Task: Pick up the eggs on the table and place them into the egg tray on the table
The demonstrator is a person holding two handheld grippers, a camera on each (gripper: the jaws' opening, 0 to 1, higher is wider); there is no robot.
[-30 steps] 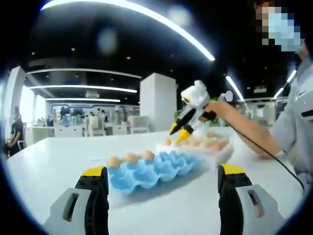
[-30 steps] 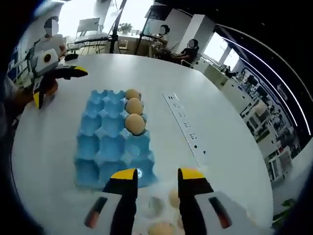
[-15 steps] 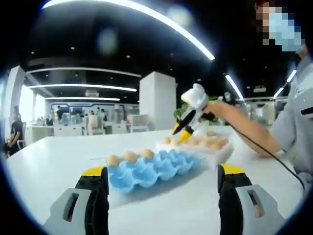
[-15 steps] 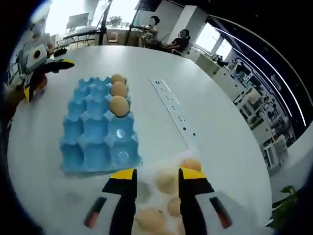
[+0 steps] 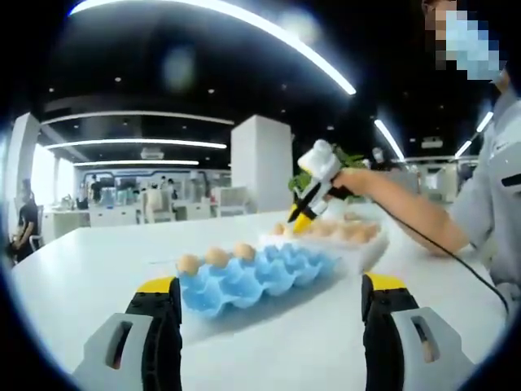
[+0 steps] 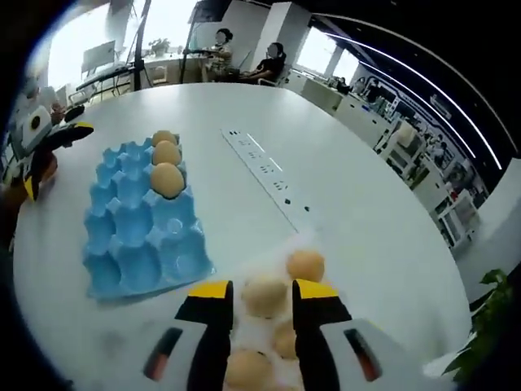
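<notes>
The right tool has come down over the loose eggs on the white desk, its jaws apart with one egg now between the tips. The blue egg tray, three eggs in its far row, lies ahead to its left. The left tool stays wide apart, short of the tray.

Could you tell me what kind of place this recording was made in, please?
Most likely an open-plan office: a large white table with a built-in power strip, seated people at desks behind it, and long ceiling light strips over rows of workstations.
</notes>
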